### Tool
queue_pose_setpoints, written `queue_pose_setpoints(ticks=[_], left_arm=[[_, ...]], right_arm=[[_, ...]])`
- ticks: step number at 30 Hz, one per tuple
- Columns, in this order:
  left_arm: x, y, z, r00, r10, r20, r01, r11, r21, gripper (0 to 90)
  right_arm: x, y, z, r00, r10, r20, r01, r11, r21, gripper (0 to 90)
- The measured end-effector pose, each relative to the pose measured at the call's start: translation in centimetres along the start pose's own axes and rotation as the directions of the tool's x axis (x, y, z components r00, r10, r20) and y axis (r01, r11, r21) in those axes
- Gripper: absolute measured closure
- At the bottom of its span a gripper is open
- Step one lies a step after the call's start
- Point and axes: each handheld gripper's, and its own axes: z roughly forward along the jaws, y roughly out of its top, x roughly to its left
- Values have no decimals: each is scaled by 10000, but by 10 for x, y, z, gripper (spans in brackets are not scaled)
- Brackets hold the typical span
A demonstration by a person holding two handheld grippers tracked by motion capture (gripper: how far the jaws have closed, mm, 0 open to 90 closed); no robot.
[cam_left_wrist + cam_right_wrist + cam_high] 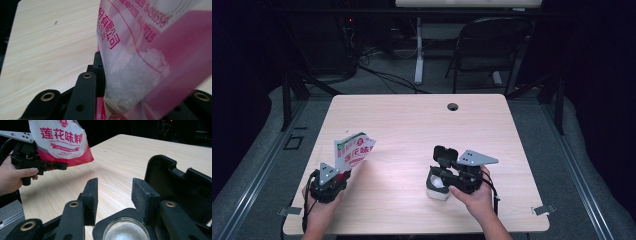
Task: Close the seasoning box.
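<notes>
Two grippers share the work, and the jar serves as landmark for everything else. It sits on the table near the person's edge, a black-cased container with its lid flipped open behind it and white granules showing through the round mouth in the right gripper view. The right gripper is at the jar; its jaws stand apart on either side of the casing, and whether the pads actually press on it I cannot tell. Well to the left of the jar, the left gripper is clamped on the bottom edge of a pink-and-white bag of white crystals, held up off the table with its top leaning toward the jar.

The step in hand looks like refilling the jar from the bag. To do it well, I would carry the bag across until its top corner hangs right over the jar's mouth before tipping any further (the mouth is small against the bag's width, so a corner makes a better spout than the whole edge). Keep the clamp low on the bag so the crystals slide away from the jaws. Brace the jar firmly, keeping the lid back behind the mouth, and tilt slowly to stop a sudden rush spilling onto the table
</notes>
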Motion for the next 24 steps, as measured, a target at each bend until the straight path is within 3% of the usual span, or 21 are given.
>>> queue_pose_setpoints(ticks=[6,16,24], left_arm=[[8,-2,-1,9989,-66,-462,69,9999,76,747],[18,-7,-2,9955,-350,-876,369,9991,199,747],[20,-10,4,9917,-158,-1280,236,9979,598,746]], right_arm=[[0,-1,0,10000,63,58,-64,9999,161,564],[0,0,1,9999,96,41,-96,9999,121,565],[0,0,1,10000,24,32,-24,9999,144,566]])
